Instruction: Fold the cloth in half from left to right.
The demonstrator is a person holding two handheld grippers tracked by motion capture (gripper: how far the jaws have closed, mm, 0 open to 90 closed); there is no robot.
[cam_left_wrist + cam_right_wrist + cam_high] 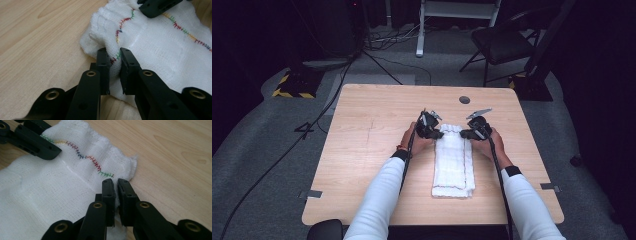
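With my left gripper point(115, 63) and right gripper point(115, 187) each clamped on a far corner of the folded white cloth point(453, 162) lying mid-counter point(362, 150), I should lift both corners evenly and fold toward me, keeping edges aligned.

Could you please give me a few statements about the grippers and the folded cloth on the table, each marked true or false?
1. The left gripper is shut on the white cloth. True.
2. The right gripper hangs open above the cloth. False: it pinches the cloth's edge.
3. The cloth bears multicoloured stitching. True.
4. The cloth lies spread flat across the whole table. False: it is folded into a narrow strip.
5. Both grippers hold the cloth's far end. True.
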